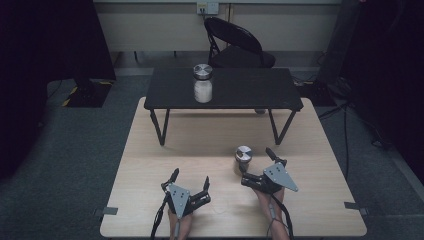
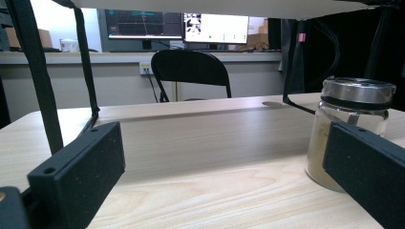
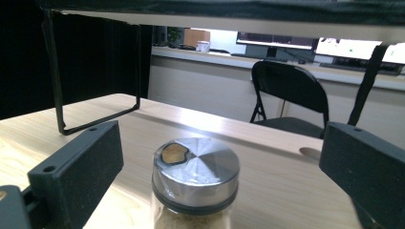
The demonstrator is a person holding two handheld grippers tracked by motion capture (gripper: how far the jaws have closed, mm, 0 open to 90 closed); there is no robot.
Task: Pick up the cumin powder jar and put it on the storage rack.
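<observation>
Dim light falls across a pale wooden table (image 1: 210, 145) in a carpeted lab, where a low black stand (image 1: 222, 89) straddles the far half and a folding chair (image 1: 235, 42) waits behind it at twelve o'clock. A person seated at six o'clock works two handheld grippers. On the stand sits a metal-lidded jar of white powder (image 1: 203, 83). A second, brown-filled jar (image 1: 243, 159) stands on the tabletop at about four o'clock from the table's middle, its silver lid (image 3: 196, 169) on.

The right gripper (image 1: 260, 167) is lined up on this jar with its jaws spread wide; in the right gripper view the lid sits between the two black pads (image 3: 76, 174), neither of them touching the glass. The left gripper (image 1: 190, 184) rests near seven o'clock, also gaping wide and holding nothing, with the brown jar just off its right-hand pad in the left gripper view.

As it appears, the work is barely under way: the reach to the brown jar looks complete, but the grasp is not yet made. Closing, lifting and carrying the jar, perhaps up to join its companion on the stand, all seem left to do.
</observation>
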